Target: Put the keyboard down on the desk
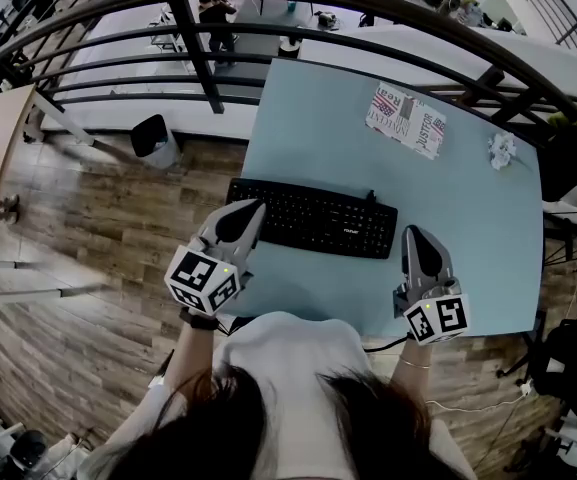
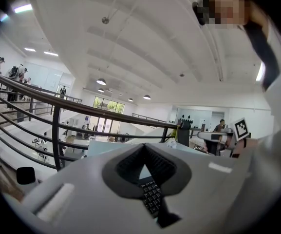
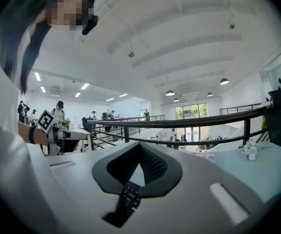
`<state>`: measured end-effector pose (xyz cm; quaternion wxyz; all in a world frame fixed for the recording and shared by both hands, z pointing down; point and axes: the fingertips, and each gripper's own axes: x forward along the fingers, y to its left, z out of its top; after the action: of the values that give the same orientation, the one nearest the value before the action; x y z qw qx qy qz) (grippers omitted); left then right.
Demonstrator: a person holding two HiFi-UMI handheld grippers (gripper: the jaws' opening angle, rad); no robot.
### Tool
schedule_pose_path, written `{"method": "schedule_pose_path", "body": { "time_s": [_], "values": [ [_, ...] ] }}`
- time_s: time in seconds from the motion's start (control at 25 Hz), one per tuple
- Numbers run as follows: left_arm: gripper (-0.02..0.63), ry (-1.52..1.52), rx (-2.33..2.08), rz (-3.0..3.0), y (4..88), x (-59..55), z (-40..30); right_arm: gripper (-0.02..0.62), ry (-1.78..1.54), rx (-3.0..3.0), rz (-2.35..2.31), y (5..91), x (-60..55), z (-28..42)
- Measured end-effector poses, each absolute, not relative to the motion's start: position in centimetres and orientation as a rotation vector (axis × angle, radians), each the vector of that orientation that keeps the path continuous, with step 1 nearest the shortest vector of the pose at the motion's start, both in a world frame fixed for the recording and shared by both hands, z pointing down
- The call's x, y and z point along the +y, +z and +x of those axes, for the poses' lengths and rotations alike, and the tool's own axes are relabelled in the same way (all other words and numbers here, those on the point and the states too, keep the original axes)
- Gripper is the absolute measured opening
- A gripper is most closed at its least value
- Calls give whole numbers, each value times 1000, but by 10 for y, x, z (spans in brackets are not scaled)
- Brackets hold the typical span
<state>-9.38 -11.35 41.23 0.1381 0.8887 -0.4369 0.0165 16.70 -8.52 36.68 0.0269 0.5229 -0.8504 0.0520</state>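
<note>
- Left tool (image 1: 251, 208): jaws pressed together, empty, tip over the keyboard's (image 1: 313, 218) left end.
- Right tool (image 1: 412, 233): jaws together, empty, beside its right end.
- Keyboard lies on the bench (image 1: 468, 218).

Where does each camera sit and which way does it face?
Head view: on the person's head, facing steeply down at desk, keyboard, left tongs, right tongs; hair and forearms show.
Left gripper view: on the left tongs, level along its shut jaws toward the railing.
Right gripper view: on the right tongs, likewise toward the railing.
Shared: all show the keyboard; each gripper view catches the other tongs.
</note>
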Motion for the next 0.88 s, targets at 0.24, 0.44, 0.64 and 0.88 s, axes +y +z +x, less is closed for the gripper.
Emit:
{"method": "schedule_pose_path", "body": {
  "time_s": [0.24, 0.44, 0.64, 0.88],
  "values": [
    [57, 48, -1266, 2571, 412, -113, -93, 1, 153, -2629, 1613, 366, -83, 166],
    [57, 55, -1268, 2571, 414, -112, -93, 0, 186, -2635, 1636, 369, -84, 169],
    [57, 57, -1271, 2570, 415, -113, -93, 0, 189, -2633, 1646, 369, -84, 170],
    [57, 58, -1277, 2566, 416, -113, -94, 0, 197, -2623, 1643, 372, -82, 171]
  ]
}}
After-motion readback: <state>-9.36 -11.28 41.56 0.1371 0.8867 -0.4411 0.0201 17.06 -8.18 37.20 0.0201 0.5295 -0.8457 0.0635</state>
